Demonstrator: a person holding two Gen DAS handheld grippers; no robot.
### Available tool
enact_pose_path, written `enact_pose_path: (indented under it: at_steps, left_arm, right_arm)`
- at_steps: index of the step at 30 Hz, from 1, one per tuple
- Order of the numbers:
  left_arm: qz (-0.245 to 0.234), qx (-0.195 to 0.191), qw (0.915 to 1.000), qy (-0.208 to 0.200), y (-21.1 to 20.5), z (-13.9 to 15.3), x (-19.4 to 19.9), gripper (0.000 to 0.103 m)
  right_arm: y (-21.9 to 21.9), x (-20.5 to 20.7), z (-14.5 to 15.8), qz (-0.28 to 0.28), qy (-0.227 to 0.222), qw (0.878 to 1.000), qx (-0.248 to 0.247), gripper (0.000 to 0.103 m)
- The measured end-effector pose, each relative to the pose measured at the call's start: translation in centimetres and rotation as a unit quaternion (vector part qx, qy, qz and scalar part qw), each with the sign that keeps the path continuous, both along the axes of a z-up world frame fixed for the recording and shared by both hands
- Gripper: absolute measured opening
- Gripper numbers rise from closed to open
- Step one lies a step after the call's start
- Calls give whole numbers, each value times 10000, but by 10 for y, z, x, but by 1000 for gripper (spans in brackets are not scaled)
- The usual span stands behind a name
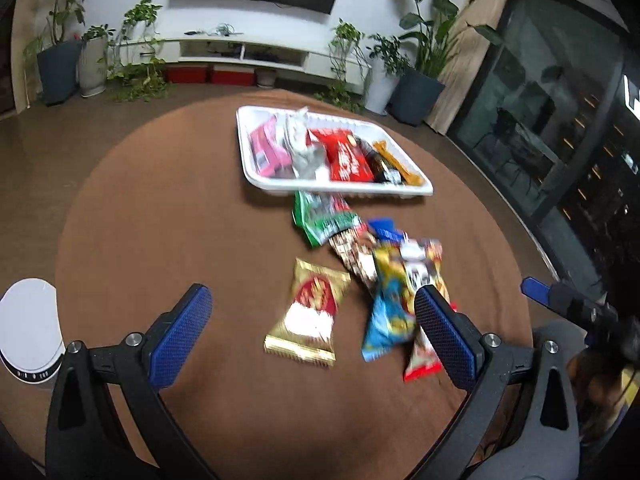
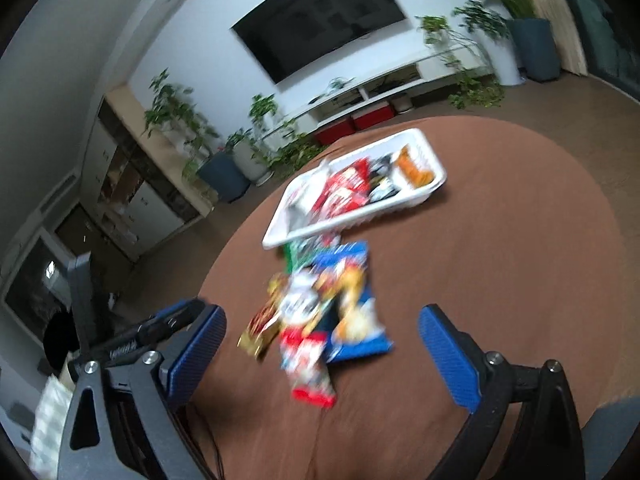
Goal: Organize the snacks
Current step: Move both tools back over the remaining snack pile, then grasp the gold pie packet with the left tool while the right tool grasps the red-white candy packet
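Snack pile (image 2: 316,312) (right wrist view) motion-blurred

Trays: 1, white tray (image 1: 400,190) (image 2: 434,168), far on the brown table (image 1: 160,200) (image 2: 520,260)
Packets in tray: 5 – pink packet (image 1: 266,148), silver packet (image 1: 304,148), red packet (image 1: 346,154), dark packet (image 1: 378,162), orange packet (image 1: 400,162)
Loose packets near the tray: about 6, overlapping, exact count unclear; gold packet (image 1: 310,316) lies apart on the left
Grippers: 2 – left gripper (image 1: 312,312), right gripper (image 2: 320,334), both spread wide, holding nothing
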State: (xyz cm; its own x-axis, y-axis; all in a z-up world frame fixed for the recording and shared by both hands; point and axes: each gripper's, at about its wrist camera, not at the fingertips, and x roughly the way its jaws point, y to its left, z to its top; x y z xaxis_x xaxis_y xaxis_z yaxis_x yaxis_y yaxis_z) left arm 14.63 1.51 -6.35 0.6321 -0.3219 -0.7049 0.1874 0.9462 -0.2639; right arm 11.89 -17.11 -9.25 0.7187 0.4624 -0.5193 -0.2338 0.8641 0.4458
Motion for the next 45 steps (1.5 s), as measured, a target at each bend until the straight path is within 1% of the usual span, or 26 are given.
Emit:
enact_pose_path:
  at_steps: [3, 5, 6, 8, 9, 11, 13, 16, 18, 22, 25, 29, 30, 32, 33, 39, 44, 45]
  left_arm:
    - [-79, 119, 9999, -28, -2, -5, -10, 103]
    - [-125, 168, 9998, 8, 0, -9, -14, 103]
    - [-157, 165, 9997, 27, 2, -9, -13, 103]
    - [-229, 106, 9997, 72, 5, -10, -13, 103]
    - [-262, 54, 9996, 102, 6, -10, -12, 103]
    - [-349, -25, 9993, 134, 8, -9, -12, 103]
    - [-457, -20, 9988, 162, 7, -8, -11, 103]
    - [-516, 8, 9984, 222, 7, -7, -11, 103]
    - [-525, 71, 9983, 246, 6, -7, -11, 103]
    - [-619, 175, 9972, 369, 2, -10, -8, 103]
    - [-698, 278, 9959, 504, -1, -14, -3, 103]
    - [-825, 424, 9941, 559, -6, -17, 5, 103]
    - [-861, 493, 9934, 568, -7, -17, 7, 103]
    - [-897, 649, 9922, 572, -8, -16, 14, 103]
    - [-922, 683, 9917, 576, -9, -16, 17, 103]
    - [-1152, 988, 9862, 657, -19, -22, 35, 103]
    - [-1279, 891, 9853, 697, -22, -29, 47, 101]
    - [-1333, 898, 9844, 715, -22, -31, 49, 97]
  right_arm:
    - [27, -5, -6, 226, -98, 9993, -297, 98]
    - [37, -5, -10, 229, -120, 9986, -467, 95]
    - [41, -3, -13, 229, -73, 9983, -528, 94]
    - [45, 3, -22, 255, 118, 9980, -574, 86]
    - [47, 5, -26, 244, 198, 9977, -604, 84]
    - [50, 7, -34, 216, 372, 9970, -644, 75]
    - [51, 9, -42, 202, 488, 9962, -699, 70]
    - [52, 11, -47, 157, 547, 9957, -735, 69]
    - [55, 12, -48, 154, 552, 9946, -868, 69]
    - [61, 19, -51, 164, 665, 9926, -1003, 64]
    - [64, 22, -53, 175, 728, 9916, -1051, 56]
    - [63, 21, -55, 224, 746, 9907, -1114, 45]
    - [61, 21, -56, 221, 772, 9908, -1091, 44]
    - [58, 21, -57, 212, 804, 9910, -1045, 38]
    - [57, 21, -57, 208, 804, 9913, -1025, 36]
    - [53, 23, -57, 211, 803, 9924, -911, 35]
    - [52, 25, -55, 198, 806, 9933, -804, 35]
    - [52, 25, -55, 203, 810, 9934, -788, 35]
